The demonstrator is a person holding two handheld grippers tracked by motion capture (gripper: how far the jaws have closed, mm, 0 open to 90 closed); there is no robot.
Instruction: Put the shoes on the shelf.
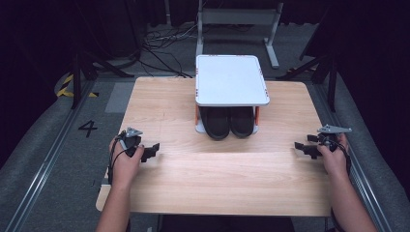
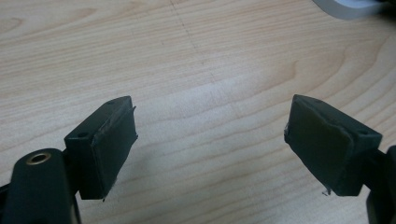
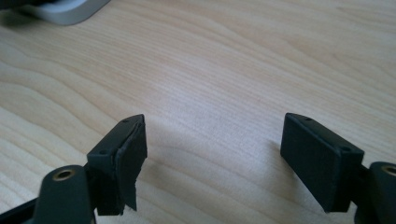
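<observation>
- Left claw and right claw both gape, holding nothing, low over the tabletop.
- Black shoes sit under the white rack, well apart.
- Risk: a careless reach may bump the rack's legs.

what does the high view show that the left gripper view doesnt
The high view alone takes in the whole scene: the white two-tier rack at the far middle of the light wooden table, the pair of black shoes on its lower shelf, both hands, and the right gripper by the table's right edge. The left gripper view alone gives a close look at the worn black pads, standing wide apart with nothing between them. Both share the left gripper, the wood surface, and a bit of the rack's white base.
</observation>
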